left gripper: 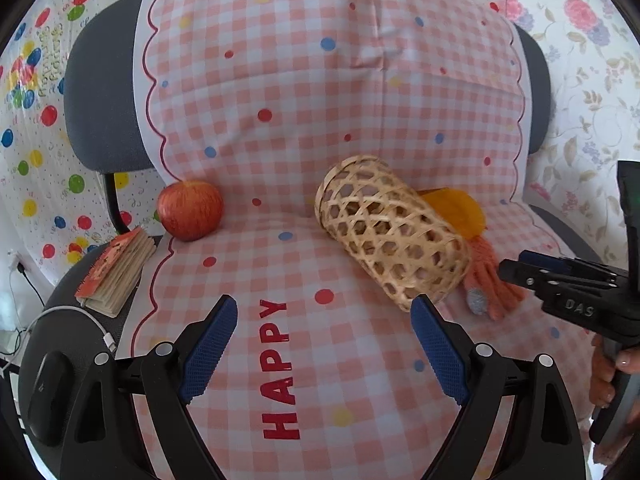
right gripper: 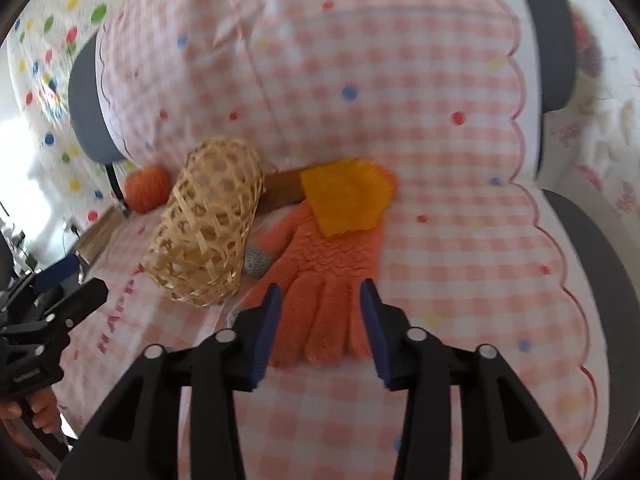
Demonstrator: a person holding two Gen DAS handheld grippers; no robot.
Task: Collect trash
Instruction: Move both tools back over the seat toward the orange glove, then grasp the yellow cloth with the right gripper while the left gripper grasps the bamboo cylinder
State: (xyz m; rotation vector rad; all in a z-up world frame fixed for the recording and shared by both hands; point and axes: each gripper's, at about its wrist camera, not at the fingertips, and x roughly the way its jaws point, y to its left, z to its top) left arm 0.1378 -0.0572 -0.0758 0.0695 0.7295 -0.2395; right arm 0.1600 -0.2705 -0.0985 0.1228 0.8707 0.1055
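Note:
A woven bamboo basket [left gripper: 390, 230] lies on its side on the checked cloth; it also shows in the right wrist view [right gripper: 208, 220]. An orange knit glove [right gripper: 324, 264] lies flat beside it, with a crumpled yellow-orange paper [right gripper: 346, 196] on its cuff. My right gripper [right gripper: 320, 308] is open, its fingers either side of the glove's fingertips, just above them. My left gripper [left gripper: 324, 336] is open and empty, in front of the basket's open end. In the left wrist view the glove [left gripper: 490, 280] and paper [left gripper: 456, 208] peek out behind the basket.
A red apple [left gripper: 191, 210] sits at the cloth's left edge. A small worn book [left gripper: 118, 272], a white cable [left gripper: 80, 320] and a black mouse [left gripper: 50, 392] lie on the bare seat at left. A brown flat object [right gripper: 282, 190] lies behind the basket.

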